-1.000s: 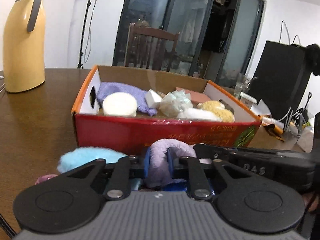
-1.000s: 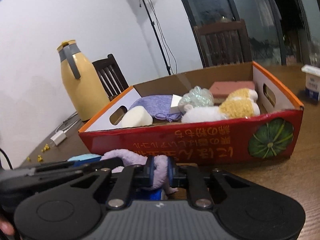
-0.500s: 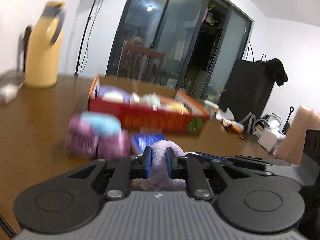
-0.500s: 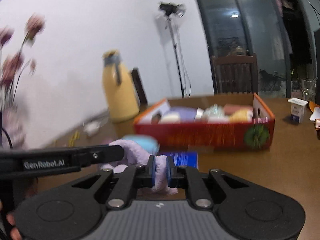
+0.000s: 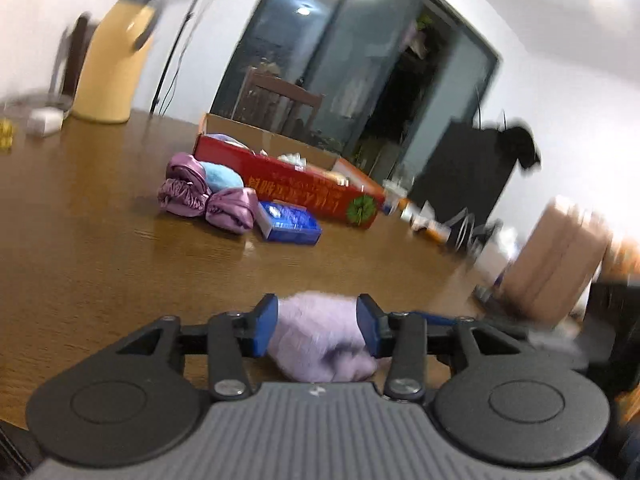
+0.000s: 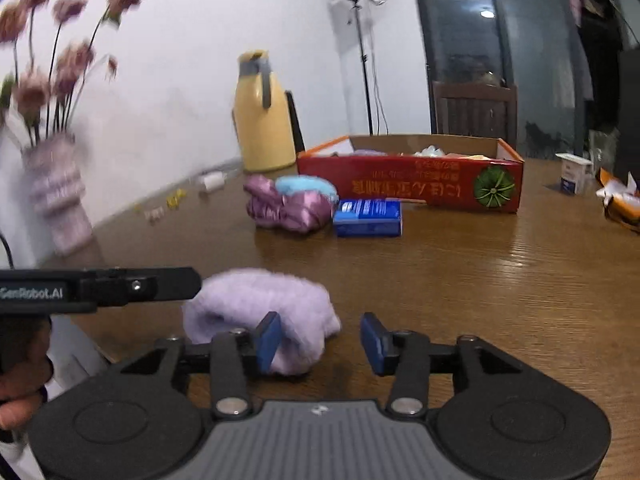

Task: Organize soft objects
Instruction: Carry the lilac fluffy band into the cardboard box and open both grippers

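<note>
Lilac fleece cloth (image 6: 260,304) on bench (image 6: 480,280): soft, light, non-fragile
Both hand-held grippers, left (image 5: 316,326) and right (image 6: 320,338), opening, cloth between but unclamped; pinch bunched middle fold

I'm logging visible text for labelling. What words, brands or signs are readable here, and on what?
"GenRobot.AI": white letters on the left gripper's black side, slightly blurred.
Gold characters on the red box: upside down, unreadable.
Print on the blue packet: too blurred.
Small white carton: too small.
</note>
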Demonstrator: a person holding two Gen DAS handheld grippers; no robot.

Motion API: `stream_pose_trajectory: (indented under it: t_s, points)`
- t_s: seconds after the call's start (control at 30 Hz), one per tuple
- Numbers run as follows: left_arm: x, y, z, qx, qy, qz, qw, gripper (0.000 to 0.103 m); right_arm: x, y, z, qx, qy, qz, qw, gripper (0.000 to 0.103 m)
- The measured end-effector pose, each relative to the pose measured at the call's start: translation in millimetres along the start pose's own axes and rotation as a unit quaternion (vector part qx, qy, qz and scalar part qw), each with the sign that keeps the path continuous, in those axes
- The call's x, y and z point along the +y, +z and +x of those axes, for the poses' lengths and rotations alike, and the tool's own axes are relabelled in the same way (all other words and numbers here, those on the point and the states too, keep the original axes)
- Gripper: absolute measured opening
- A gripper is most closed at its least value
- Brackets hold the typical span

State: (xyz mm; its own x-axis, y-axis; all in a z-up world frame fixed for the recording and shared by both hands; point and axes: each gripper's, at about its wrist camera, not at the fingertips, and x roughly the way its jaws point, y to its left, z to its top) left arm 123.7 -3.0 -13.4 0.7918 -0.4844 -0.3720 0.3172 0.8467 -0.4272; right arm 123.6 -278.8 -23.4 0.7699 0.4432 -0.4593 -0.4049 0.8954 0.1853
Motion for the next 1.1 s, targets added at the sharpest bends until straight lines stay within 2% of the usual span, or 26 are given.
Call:
stream_pose_trajectory:
  t_s: [0.03,0.13,0.17,0.2,0.23,0.3,0.4,0.57,0.63,0.7,0.77,0.8,0.83,0.87,0.93,1.0,1.03,1.1]
  points:
    - [3.8,5.0,2.5,-0.002,-0.004,-0.020,0.9998,0.051,-3.9,5.0,-4.9,-0.011,0.011,0.021,1.000,0.044]
    - [12.9,12.8,27.6,0.030,0.016,-0.068,0.9971,0.050,-10.5,18.4,0.2,-0.029,0.028,0.056,0.998,0.043]
    - [12.4,11.8,36.4,0.046,0.020,-0.069,0.9964,0.048,-10.6,20.1,6.7,-0.027,0.022,0.058,0.998,0.043]
    - [10.8,8.9,44.5,0.061,0.032,-0.066,0.9955,0.040,-10.4,21.4,17.5,-0.021,0.010,0.058,0.998,0.043]
    - [8.3,4.3,48.4,0.069,0.042,-0.058,0.9951,0.039,-9.2,20.5,28.7,-0.010,-0.002,0.058,0.998,0.041]
    - [1.7,-4.9,45.3,0.064,0.054,-0.028,0.9961,0.039,-6.0,15.0,41.8,0.018,-0.017,0.053,0.998,0.039]
    - [-1.7,-18.8,33.2,0.062,0.059,-0.004,0.9963,0.039,-2.8,1.4,34.2,0.022,-0.006,0.050,0.999,0.040]
    - [5.1,-25.1,23.5,0.069,0.036,-0.028,0.9966,0.041,-2.1,-15.5,19.1,0.028,0.003,0.049,0.998,0.038]
    - [9.6,-19.7,23.1,0.074,0.028,-0.048,0.9957,0.048,-0.6,-16.5,19.2,0.026,0.000,0.046,0.999,0.038]
    - [13.1,-15.8,23.6,0.073,0.022,-0.064,0.9950,0.049,1.7,-14.5,19.3,0.028,-0.007,0.039,0.999,0.038]
    - [16.5,-14.0,28.8,0.078,0.027,-0.081,0.9934,0.047,4.9,-13.7,19.0,0.029,-0.013,0.030,0.999,0.038]
    - [16.5,-15.2,32.3,0.080,0.032,-0.080,0.9930,0.036,6.0,-13.4,18.7,0.030,-0.015,0.027,0.999,0.038]
    - [14.9,-17.5,33.7,0.076,0.028,-0.070,0.9942,0.032,7.3,-12.3,18.0,0.030,-0.015,0.025,0.999,0.038]
    - [11.4,-19.8,33.2,0.072,0.034,-0.057,0.9952,0.032,8.3,-9.3,16.2,0.028,-0.012,0.025,0.999,0.038]
    - [5.4,-23.0,32.2,0.070,0.038,-0.034,0.9962,0.031,4.5,-2.2,8.1,-0.004,-0.005,0.044,0.999,0.038]
    - [9.3,-22.3,32.4,0.074,0.033,-0.048,0.9956,0.031,1.3,5.1,5.9,-0.025,-0.006,0.055,0.998,0.038]
    - [11.1,-21.5,32.6,0.075,0.030,-0.051,0.9954,0.031,0.7,7.4,10.7,-0.023,-0.008,0.054,0.998,0.038]
    - [10.3,-21.1,32.2,0.075,0.031,-0.046,0.9957,0.032,0.9,5.9,28.7,0.011,-0.021,0.053,0.998,0.038]
